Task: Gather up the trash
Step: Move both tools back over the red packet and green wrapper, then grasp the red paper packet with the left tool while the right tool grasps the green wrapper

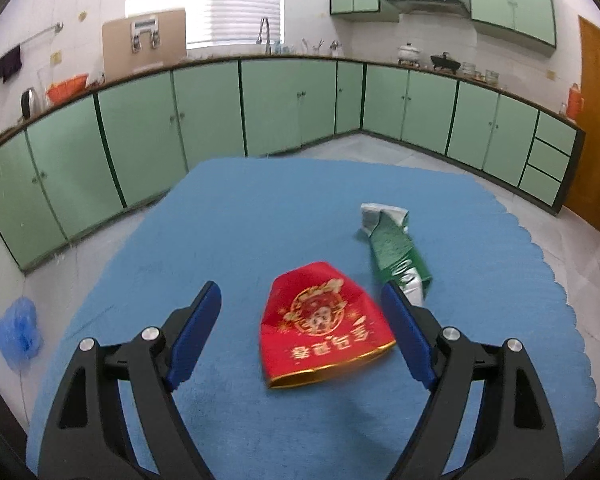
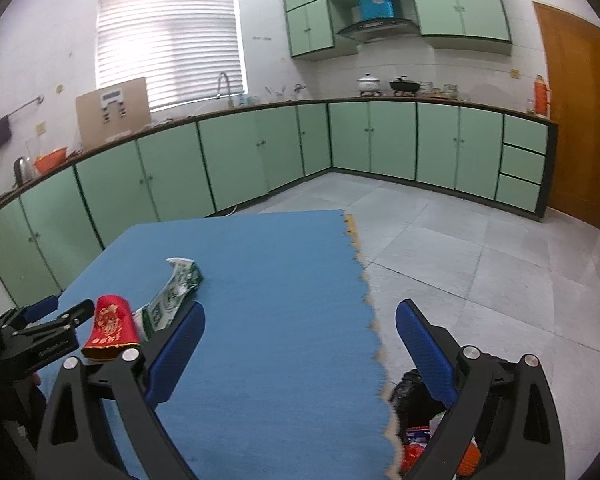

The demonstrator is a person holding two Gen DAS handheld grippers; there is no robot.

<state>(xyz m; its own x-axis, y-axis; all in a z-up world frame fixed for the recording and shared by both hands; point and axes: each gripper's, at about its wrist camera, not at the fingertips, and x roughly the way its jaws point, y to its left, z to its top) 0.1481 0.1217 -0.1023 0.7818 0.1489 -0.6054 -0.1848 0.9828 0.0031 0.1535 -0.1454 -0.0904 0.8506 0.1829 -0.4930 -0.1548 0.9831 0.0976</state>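
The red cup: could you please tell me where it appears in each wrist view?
Left wrist: the red cup lies on its side, lower centre, on the blue mat.
Right wrist: the red cup sits at lower left.
Shared landmark: the green wrapper lies just beyond it in both views.

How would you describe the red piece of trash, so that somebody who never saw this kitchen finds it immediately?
Find the blue mat in front of the green cabinets. Two flat wrappers lie on it, close together. The red packet is the wider one, with gold print and a gold edge; its neighbour, the green and white wrapper, is long and narrow.
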